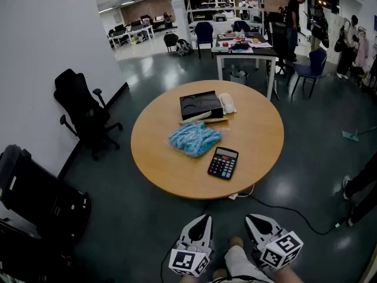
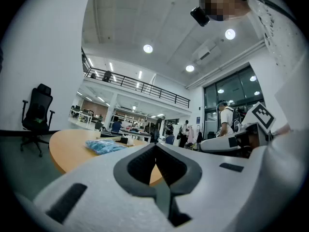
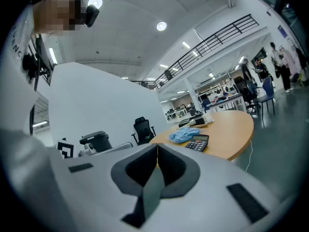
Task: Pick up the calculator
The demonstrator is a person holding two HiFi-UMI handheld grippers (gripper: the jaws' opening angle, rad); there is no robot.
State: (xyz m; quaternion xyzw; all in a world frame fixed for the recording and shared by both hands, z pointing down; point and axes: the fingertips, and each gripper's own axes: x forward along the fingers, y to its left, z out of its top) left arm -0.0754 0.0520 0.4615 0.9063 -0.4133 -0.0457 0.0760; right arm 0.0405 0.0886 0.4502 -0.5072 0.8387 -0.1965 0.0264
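The left hand-held gripper [image 1: 204, 219] and the right hand-held gripper [image 1: 250, 218] were both clenched on nothing, short of the round wooden worktop [image 1: 259, 131]. The black keypad calculator [image 1: 223, 163] lay ahead of them, near the worktop's closest edge.

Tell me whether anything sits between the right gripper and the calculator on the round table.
Nothing visible blocks it. The calculator lies by the table's near edge, the blue bag beyond it. Only floor with a loose cable lies between it and the right gripper.
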